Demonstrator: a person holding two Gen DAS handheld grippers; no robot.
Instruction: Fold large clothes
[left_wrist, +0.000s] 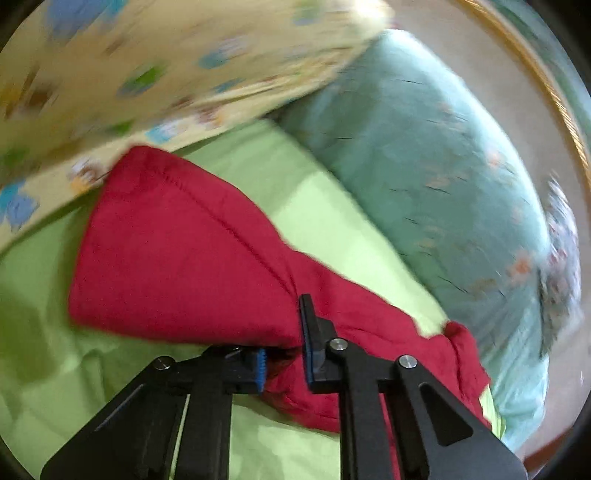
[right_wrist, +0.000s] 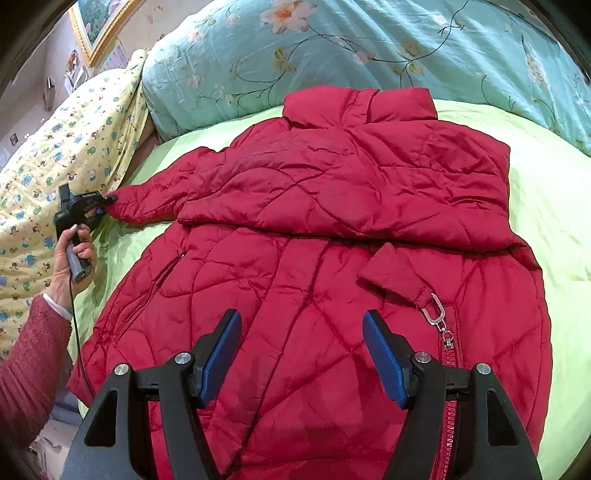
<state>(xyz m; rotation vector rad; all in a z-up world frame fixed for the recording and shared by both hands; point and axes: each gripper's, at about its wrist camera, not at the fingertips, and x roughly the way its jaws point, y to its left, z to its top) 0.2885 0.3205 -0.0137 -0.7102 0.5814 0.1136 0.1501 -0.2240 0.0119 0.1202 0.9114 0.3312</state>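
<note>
A red quilted jacket (right_wrist: 314, 258) lies spread on a green bed sheet (right_wrist: 554, 206), collar toward the pillows. One sleeve is folded across the chest; the other sleeve (right_wrist: 155, 201) stretches left. My left gripper (left_wrist: 282, 354) is shut on the cuff of that sleeve (left_wrist: 184, 251); it also shows in the right wrist view (right_wrist: 105, 205), held in a hand. My right gripper (right_wrist: 301, 354) is open and empty, hovering over the jacket's lower front near the zipper (right_wrist: 447, 369).
A teal floral pillow (right_wrist: 332, 44) lies at the head of the bed. A yellow patterned quilt (right_wrist: 55, 147) is bunched at the left. A framed picture (right_wrist: 99, 22) hangs on the wall. The person's arm in a red sleeve (right_wrist: 29, 369) is at the lower left.
</note>
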